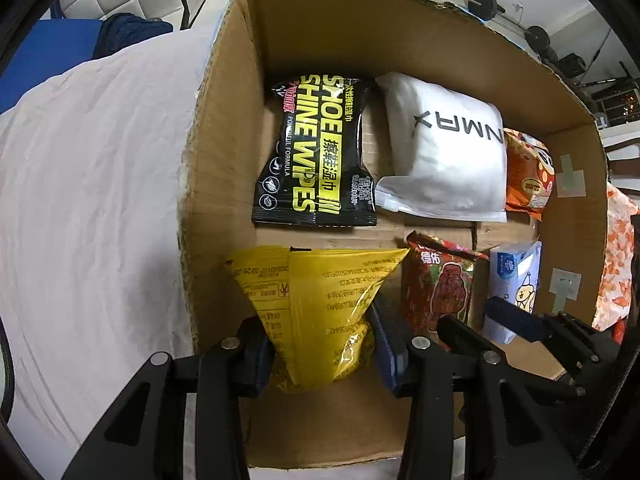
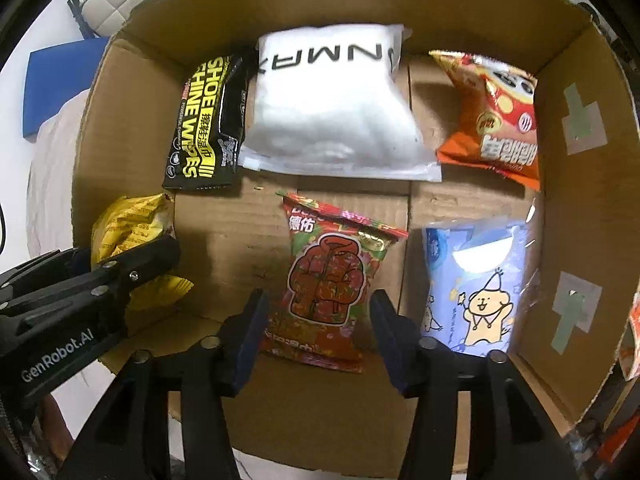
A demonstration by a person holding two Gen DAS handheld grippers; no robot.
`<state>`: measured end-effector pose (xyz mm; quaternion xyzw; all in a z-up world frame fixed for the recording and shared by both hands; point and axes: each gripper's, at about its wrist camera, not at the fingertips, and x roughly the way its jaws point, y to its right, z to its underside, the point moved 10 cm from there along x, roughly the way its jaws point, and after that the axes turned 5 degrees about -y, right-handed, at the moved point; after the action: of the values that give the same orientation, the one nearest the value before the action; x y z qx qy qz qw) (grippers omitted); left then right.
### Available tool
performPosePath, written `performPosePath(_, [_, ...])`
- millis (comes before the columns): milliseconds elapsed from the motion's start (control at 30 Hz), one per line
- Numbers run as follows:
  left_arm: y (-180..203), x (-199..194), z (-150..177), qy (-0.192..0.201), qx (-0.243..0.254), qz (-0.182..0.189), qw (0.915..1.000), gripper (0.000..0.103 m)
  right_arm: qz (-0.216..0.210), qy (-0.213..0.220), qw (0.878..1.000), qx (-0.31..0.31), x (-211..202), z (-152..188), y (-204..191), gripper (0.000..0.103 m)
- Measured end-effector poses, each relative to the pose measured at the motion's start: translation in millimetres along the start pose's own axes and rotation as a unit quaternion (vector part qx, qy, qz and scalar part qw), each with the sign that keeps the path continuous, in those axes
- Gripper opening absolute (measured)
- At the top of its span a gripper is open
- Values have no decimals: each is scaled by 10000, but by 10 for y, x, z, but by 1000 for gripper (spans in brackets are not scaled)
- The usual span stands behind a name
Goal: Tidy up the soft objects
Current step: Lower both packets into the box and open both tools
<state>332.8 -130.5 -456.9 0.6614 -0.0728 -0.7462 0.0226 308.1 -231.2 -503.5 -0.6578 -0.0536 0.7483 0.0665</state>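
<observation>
Right now, in the left wrist view, the left gripper (image 1: 320,344) sits low in the frame, pointing down into the cardboard box (image 1: 224,128), with its jaws pinched on the yellow packet (image 1: 320,300) at the lower middle. The packet's far end fans out just below the black wipes pack (image 1: 316,148), which lies in the upper middle beside the white pouch (image 1: 448,148). At the lower right of this view the red packet (image 1: 440,288) and the blue tissue pack (image 1: 516,280) stand side by side, with the right gripper's dark fingers crossing in front of them. To set the yellow packet down well, I judge it should be let go only once it rests flat on the box floor, clear of the wipes pack. In the right wrist view, the right gripper (image 2: 316,320) at the bottom middle straddles the red packet (image 2: 332,280); a gap shows on the right side, so the jaws look parted, not pressing. The orange snack bag (image 2: 492,116) lies at the upper right, the blue tissue pack at the lower right. Drawing this gripper straight up should avoid dragging the red packet askew or nudging the tissue pack just beside it.
</observation>
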Motion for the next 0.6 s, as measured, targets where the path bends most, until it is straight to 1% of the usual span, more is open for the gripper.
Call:
performPosePath(100, [-38,-25,5,35,-24,-50,10000,42,56,61,10000,0,-36,-1,-4,59])
performPosePath(167, [-39,-34,2,72,-29,-40,10000,45,85,99,9999,-13,-53,17,-12,61])
performPosePath(200, [-57,-57,15,112,-35,-65,9999,51,126,126,9998,-15,-76,18,-16,64])
performPosePath(267, [-76,-110,13,203,-28,-88,9998,56,166,142,9998,-28,-118,17,-27,67])
performPosePath(333, [-60,-140,19,252,-26,-4,9997,63,223,144,9996,-36,-115,50,-17,68])
performPosePath(367, [-50,-161,23,286,-18,6,9996,66,241,153,9996,-38,-138,65,19,74])
performPosePath(400, [-31,-173,26,312,-6,22,9995,71,222,172,9996,-15,-146,76,50,83])
performPosePath(433, [-19,-194,30,331,9,34,9994,77,199,186,9996,15,-159,94,60,87])
performPosePath(467, [-19,-213,34,356,16,0,9994,82,183,206,9996,49,-175,108,80,92])
performPosePath(500, [-17,-226,34,381,25,-32,9993,91,188,220,9996,74,-215,140,149,93])
performPosePath(533, [-18,-234,38,402,37,-95,9991,93,222,246,9994,122,-225,151,189,93])
performPosePath(567, [4,-232,47,413,53,-68,9991,94,242,259,9993,148,-232,141,236,95])
performPosePath(600, [37,-208,58,413,50,-101,9991,94,256,270,9992,173,-234,149,261,101])
